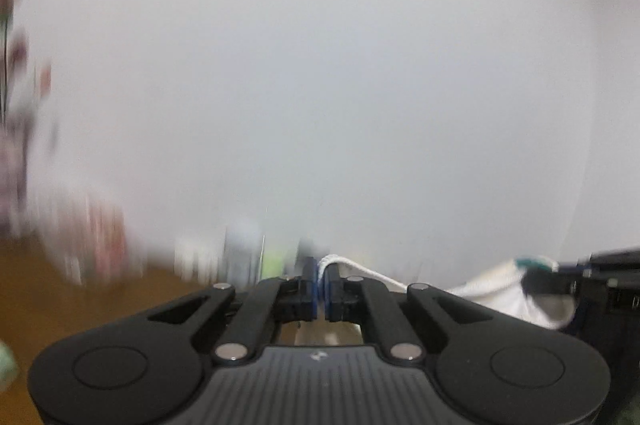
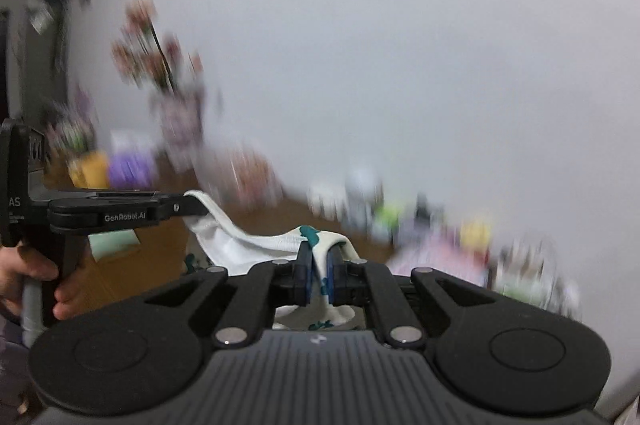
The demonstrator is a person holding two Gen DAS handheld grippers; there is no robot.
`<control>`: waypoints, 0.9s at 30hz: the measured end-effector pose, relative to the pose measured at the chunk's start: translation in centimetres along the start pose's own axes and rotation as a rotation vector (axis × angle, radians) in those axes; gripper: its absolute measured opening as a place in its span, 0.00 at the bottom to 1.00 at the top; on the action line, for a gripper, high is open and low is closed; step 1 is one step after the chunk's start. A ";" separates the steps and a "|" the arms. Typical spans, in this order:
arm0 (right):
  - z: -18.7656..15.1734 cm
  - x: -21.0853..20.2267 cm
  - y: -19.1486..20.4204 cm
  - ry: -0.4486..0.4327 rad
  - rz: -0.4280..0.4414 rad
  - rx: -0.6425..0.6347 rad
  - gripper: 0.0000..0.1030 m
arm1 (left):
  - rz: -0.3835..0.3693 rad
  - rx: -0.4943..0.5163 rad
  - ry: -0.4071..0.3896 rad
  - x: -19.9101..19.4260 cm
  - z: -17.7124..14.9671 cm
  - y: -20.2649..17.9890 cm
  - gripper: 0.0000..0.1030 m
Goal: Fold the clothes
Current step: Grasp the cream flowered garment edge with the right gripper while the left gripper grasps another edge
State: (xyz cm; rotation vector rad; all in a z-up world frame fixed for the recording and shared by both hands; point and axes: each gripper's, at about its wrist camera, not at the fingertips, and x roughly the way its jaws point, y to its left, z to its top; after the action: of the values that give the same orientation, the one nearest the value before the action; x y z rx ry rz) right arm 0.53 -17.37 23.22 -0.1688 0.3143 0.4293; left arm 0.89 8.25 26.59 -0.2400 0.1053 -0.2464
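A white garment with teal print [image 2: 256, 245] hangs stretched in the air between both grippers. My left gripper [image 1: 320, 279] is shut on its white hem [image 1: 360, 271], which runs off to the right. My right gripper [image 2: 319, 267] is shut on a fold of the cloth with teal marks, and more cloth droops below its jaws. In the right wrist view the left gripper [image 2: 192, 205] shows from the side, pinching the garment's other end, held by a person's hand [image 2: 48, 281]. The right gripper [image 1: 560, 275] appears at the right edge of the left wrist view.
A brown wooden table [image 2: 132, 265] lies below. Blurred clutter lines its far edge: a vase of pink flowers [image 2: 160, 65], purple and yellow items [image 2: 120, 167], small bottles [image 1: 240, 257]. A pale green paper [image 2: 114, 243] lies on the table. A plain white wall [image 1: 320, 65] is behind.
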 end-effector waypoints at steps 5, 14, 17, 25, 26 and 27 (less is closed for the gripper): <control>5.9 -11.9 1.9 -0.249 0.058 -0.040 0.06 | -0.018 0.171 -0.301 -9.8 8.6 -6.2 0.02; 10.8 -23.7 3.3 -0.521 0.188 -0.047 0.06 | 0.060 0.383 -0.556 -18.7 14.7 -12.7 0.02; 11.8 -23.1 2.0 -0.526 0.233 0.003 0.06 | 0.089 0.400 -0.538 -17.9 14.8 -12.8 0.02; 11.3 -9.1 -3.0 -0.287 0.218 0.227 0.06 | 0.205 0.382 -0.258 -4.2 11.2 -8.9 0.03; 10.9 -5.9 -3.4 -0.235 0.185 0.261 0.07 | 0.233 0.374 -0.191 -0.8 10.0 -8.0 0.07; 10.0 -1.9 -3.8 -0.156 0.135 0.289 0.08 | 0.254 0.364 -0.092 2.9 8.2 -6.9 0.10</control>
State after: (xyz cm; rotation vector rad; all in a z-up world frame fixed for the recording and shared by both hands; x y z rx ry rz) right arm 3.17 -19.27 33.64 0.1684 0.2312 0.5227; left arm 3.15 2.84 36.04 0.1243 -0.0018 0.0012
